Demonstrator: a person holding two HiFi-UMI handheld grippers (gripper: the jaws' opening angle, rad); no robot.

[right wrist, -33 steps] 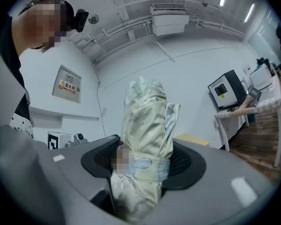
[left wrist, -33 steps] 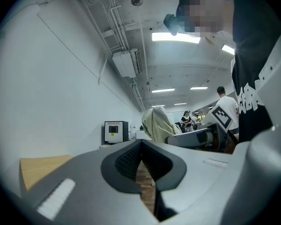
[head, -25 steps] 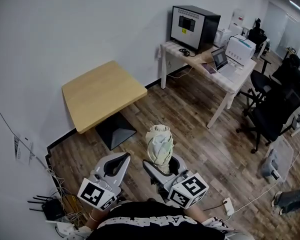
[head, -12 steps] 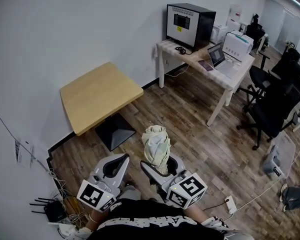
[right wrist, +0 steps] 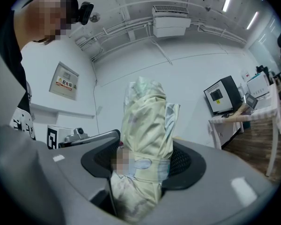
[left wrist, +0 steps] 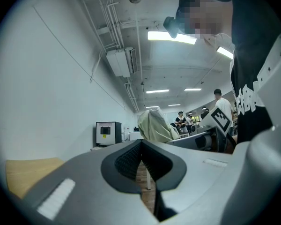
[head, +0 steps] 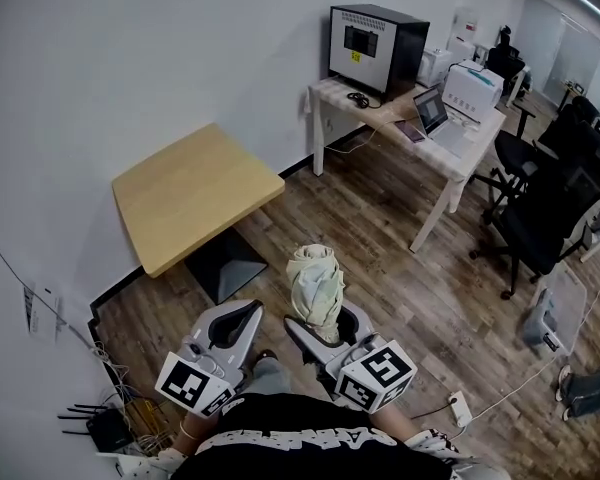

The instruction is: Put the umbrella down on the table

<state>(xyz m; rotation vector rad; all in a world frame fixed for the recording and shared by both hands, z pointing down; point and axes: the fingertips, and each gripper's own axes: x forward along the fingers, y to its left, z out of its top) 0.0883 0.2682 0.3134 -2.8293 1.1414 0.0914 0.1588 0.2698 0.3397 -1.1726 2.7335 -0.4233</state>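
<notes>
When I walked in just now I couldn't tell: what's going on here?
A person holds a gripper in each hand. The right gripper is shut on a folded pale umbrella, held upright. The left gripper is shut with nothing in it. The wooden table stands ahead by the wall, and the umbrella is not yet on it.

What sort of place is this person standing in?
Probably an office or lab workspace: a white desk carrying a laptop and a boxy black machine, black office chairs beside it, and a wooden table.
</notes>
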